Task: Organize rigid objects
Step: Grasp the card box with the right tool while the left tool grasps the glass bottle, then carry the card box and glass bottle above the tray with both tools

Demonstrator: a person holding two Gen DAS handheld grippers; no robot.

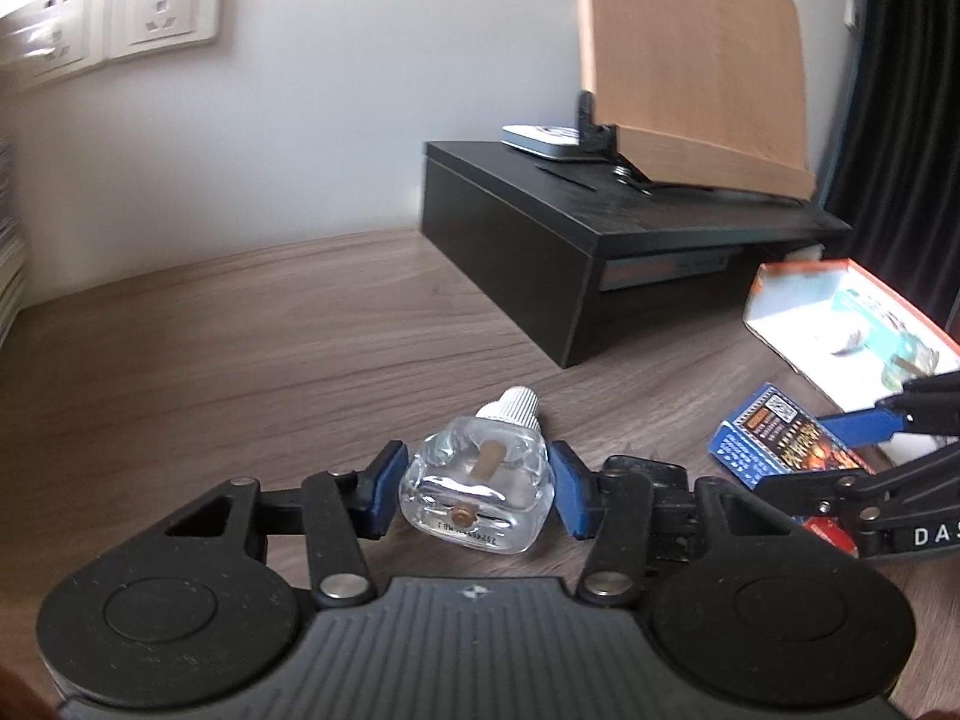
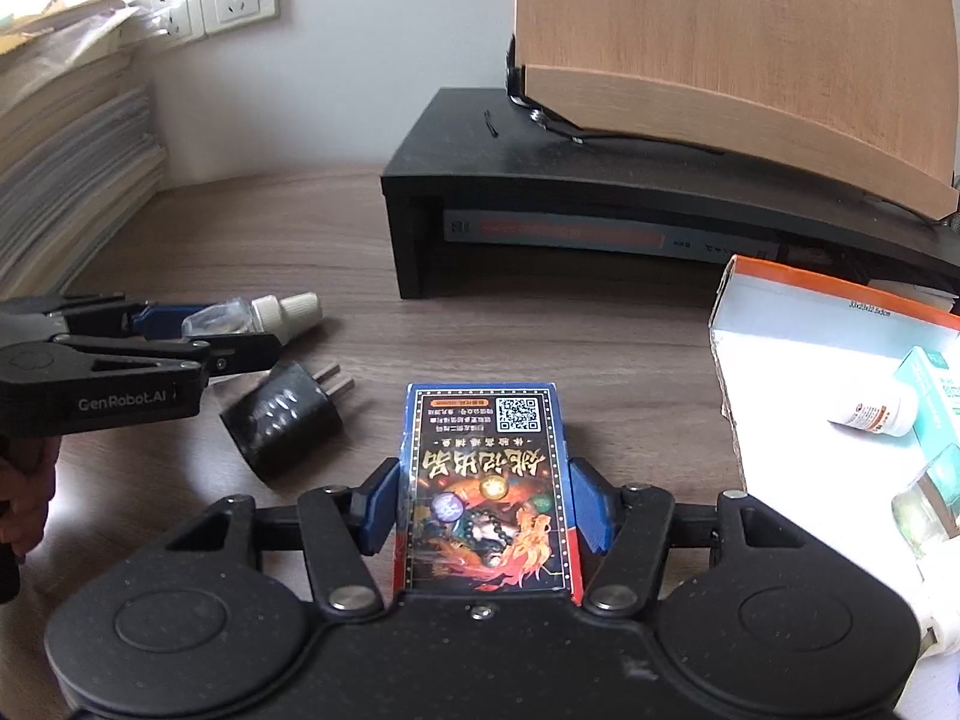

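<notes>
**On the wooden worktop: two grippers closing in on a bottle and a card box**

On the worktop (image 2: 540, 336), in front of a black riser (image 2: 600, 204) at its back edge, both grippers were at the pick-up step. The left gripper (image 1: 474, 489) had its jaws narrowed around a small clear glass bottle (image 1: 477, 492) with a white ribbed cap, lying on its side; the blue pads (image 1: 570, 495) stood just beside the glass, and a thin gap on each side suggested it was not yet clamped. A black plug adapter (image 2: 282, 420) lay just beside the bottle. The right gripper (image 2: 483, 501) bracketed a blue card box (image 2: 483, 480) lying flat, jaws close along its long sides; whether they pressed it could not be told. An open white tray box with an orange rim (image 2: 780, 288) sat toward the worktop's right edge, already holding a small pill bottle (image 2: 870, 414) and other items.

The next move probably called for firm closure on each item, a lift, then a carry to the tray. The glass looked slippery and apt to roll.
</notes>
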